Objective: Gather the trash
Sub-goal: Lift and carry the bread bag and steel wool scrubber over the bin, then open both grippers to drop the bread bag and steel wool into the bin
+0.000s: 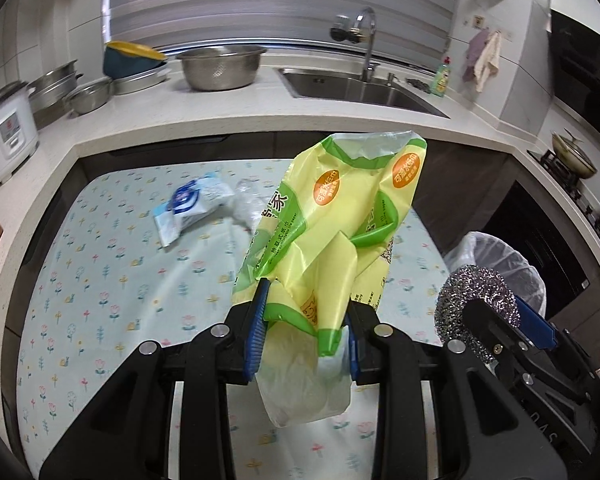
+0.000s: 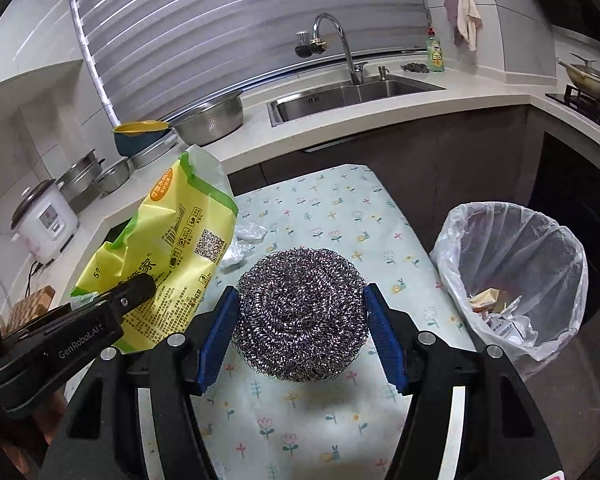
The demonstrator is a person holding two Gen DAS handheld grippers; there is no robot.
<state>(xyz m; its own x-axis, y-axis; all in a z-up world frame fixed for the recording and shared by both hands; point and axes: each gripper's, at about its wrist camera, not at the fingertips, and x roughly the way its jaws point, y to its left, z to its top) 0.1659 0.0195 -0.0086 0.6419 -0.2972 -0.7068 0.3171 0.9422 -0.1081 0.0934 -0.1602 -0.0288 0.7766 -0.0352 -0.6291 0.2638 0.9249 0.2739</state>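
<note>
1. Left hand-held gripper (image 1: 306,332), lower centre of the left wrist view: blue pads pinched narrow on the crumpled lower part of a yellow-green tissue wrapper (image 1: 332,216). Held low so the rest of the pack stands up above the pads, clear of the worktop.
2. Right hand-held gripper (image 2: 300,328), lower centre of the right wrist view: jaws fairly wide, one pad pressed on each flank of a steel wool scourer (image 2: 300,312). Springy and round, so a side-on grip probably suits it best.
3. Worktop with floral cloth (image 2: 340,216), centre of both views: both items carried above it, not resting.
4. Blue-and-white packet (image 1: 188,208), left of centre in the left wrist view: lying flat on the cloth, uncollected.
5. Clear crumpled plastic (image 1: 252,204), just beside the packet: also uncollected.
6. Lined trash bin (image 2: 512,280), right side of the right wrist view, beside the worktop edge: some paper scraps already inside. Judged destination for both held items; the scourer sits nearer to it.
</note>
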